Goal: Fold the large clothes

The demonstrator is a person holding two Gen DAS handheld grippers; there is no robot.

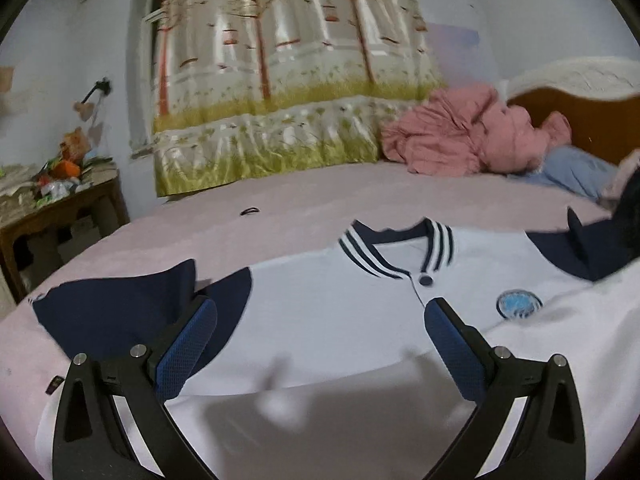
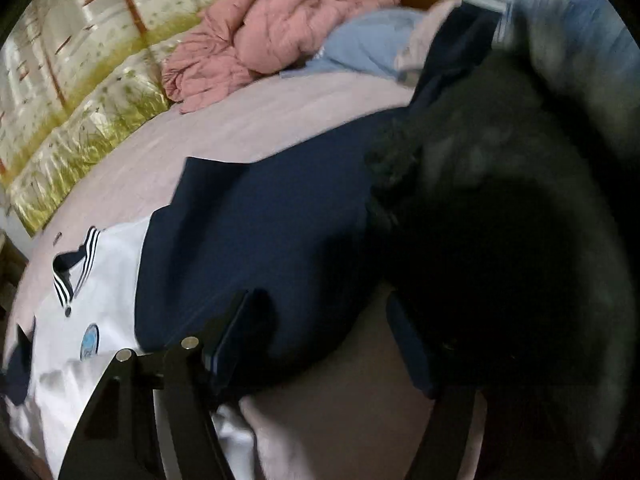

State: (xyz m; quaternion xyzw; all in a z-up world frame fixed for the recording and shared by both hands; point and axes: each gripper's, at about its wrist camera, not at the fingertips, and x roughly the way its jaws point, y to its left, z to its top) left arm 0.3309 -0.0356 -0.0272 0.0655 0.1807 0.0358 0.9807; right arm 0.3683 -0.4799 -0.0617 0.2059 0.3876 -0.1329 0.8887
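Here your jacket (image 1: pixel 340 312) lies spread front-up on the pink bed (image 1: pixel 280 208), collar toward the far side and hem toward you, which is a sensible layout for folding: both sleeves reach out sideways where each hand can get at one. Your left gripper (image 1: pixel 320 340) hangs over the white chest with its jaws wide and nothing between them, close by the navy left sleeve (image 1: pixel 120 308), so I judge it is lining up on that sleeve or side. Your right gripper (image 2: pixel 328 340) stands over the navy right sleeve (image 2: pixel 260 232), jaws partly open; the cloth lies under and between them, but I cannot see the pads pressing it. A dark blurred mass covers the right of that view, hiding the right finger. The jacket is white-bodied with navy sleeves, a striped collar (image 1: pixel 400 248), a dark button and a round blue badge (image 1: pixel 519 304); it looks thick and smooth.
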